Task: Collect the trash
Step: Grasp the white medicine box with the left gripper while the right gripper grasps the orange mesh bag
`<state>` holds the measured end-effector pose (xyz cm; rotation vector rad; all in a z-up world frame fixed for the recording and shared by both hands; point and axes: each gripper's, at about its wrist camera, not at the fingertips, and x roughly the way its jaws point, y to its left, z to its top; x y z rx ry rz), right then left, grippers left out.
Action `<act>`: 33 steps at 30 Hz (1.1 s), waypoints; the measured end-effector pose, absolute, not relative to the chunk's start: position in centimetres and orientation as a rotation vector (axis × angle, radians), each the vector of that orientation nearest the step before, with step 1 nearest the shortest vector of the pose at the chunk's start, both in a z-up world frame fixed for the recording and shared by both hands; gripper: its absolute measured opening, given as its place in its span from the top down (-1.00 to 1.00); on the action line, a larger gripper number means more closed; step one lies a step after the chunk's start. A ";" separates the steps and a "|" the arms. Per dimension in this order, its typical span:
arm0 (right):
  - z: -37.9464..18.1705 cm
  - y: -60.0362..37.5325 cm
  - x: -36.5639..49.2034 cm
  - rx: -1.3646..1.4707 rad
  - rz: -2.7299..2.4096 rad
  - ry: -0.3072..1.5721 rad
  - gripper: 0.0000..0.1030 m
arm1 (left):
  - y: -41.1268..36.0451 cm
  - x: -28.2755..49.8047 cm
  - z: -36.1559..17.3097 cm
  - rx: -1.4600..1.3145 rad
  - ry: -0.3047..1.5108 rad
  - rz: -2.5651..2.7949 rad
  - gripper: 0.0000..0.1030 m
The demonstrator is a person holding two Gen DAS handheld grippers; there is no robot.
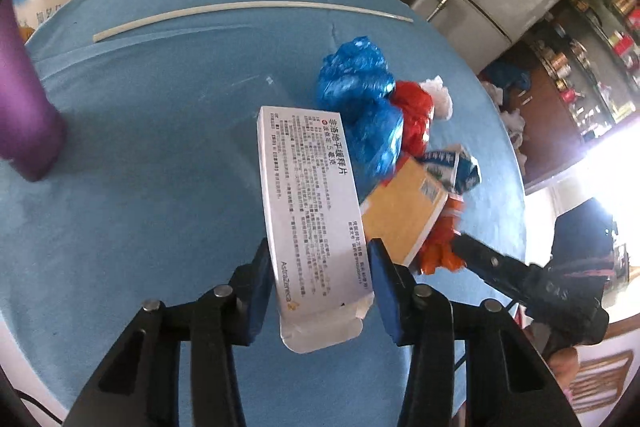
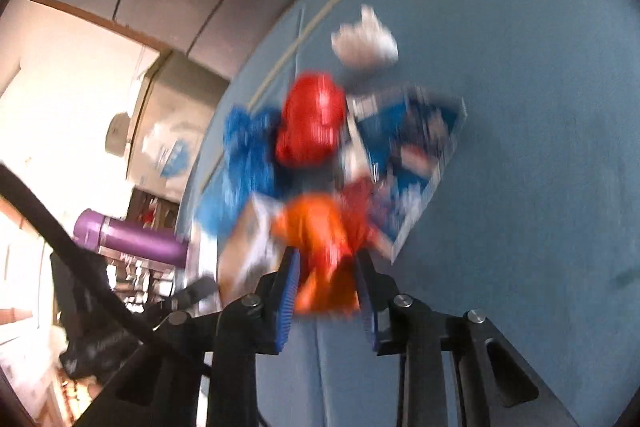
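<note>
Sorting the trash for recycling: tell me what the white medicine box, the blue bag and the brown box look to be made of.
White medicine box: thin printed cardboard, matte; its folded end flap shows.
Blue bag: thin plastic film, glossy; crumpled with bright highlights.
Brown box: probably kraft cardboard, matte; flat faces, pale cut edge.

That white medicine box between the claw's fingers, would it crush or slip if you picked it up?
The white medicine box is thin card with its end flap open, so it probably weighs little and may be empty. Squeezed hard across its broad faces it would likely buckle. Its glossy printed surface might slide, though the left claw has ribbed blue pads that should help.
</note>
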<state>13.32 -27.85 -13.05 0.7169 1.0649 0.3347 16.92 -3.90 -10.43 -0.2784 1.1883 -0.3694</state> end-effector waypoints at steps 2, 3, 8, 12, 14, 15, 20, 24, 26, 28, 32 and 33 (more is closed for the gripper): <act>-12.5 -27.4 12.0 0.645 0.331 1.066 0.40 | -3.1 15.8 -10.4 -0.254 1.187 -0.374 0.07; -12.0 -27.2 11.5 0.593 0.322 1.052 0.39 | -2.8 15.4 -10.5 -0.245 1.191 -0.375 0.07; -11.0 -26.2 12.2 0.500 0.283 1.031 0.33 | -2.4 13.4 -11.4 -0.167 1.224 -0.384 0.03; -12.1 -26.6 13.0 0.524 0.207 1.079 0.29 | -2.2 12.5 -11.9 -0.125 1.233 -0.379 -0.13; -12.6 -26.8 13.3 0.569 0.193 1.076 0.29 | -2.1 12.4 -11.7 -0.127 1.222 -0.380 -0.25; -12.7 -26.8 13.4 0.568 0.176 1.071 0.29 | -2.1 12.4 -11.6 -0.126 1.216 -0.379 -0.25; -12.6 -25.3 14.5 0.502 0.164 1.071 0.37 | -3.2 13.5 -12.1 -0.090 1.210 -0.341 -0.25; -12.4 -25.0 13.9 0.482 0.158 1.061 0.45 | -3.3 13.4 -12.6 -0.062 1.188 -0.324 0.02; -12.1 -25.2 13.1 0.498 0.165 1.049 0.45 | -3.0 13.3 -12.6 -0.077 1.183 -0.323 0.03; -11.7 -25.3 12.1 0.507 0.174 1.031 0.45 | -3.0 13.0 -12.2 -0.072 1.166 -0.320 0.04; -10.7 -26.0 9.7 0.527 0.191 0.995 0.45 | -3.4 11.4 -10.4 -0.046 1.112 -0.325 0.05; -10.5 -26.3 9.1 0.537 0.195 0.987 0.45 | -3.6 10.9 -9.8 -0.041 1.096 -0.331 0.06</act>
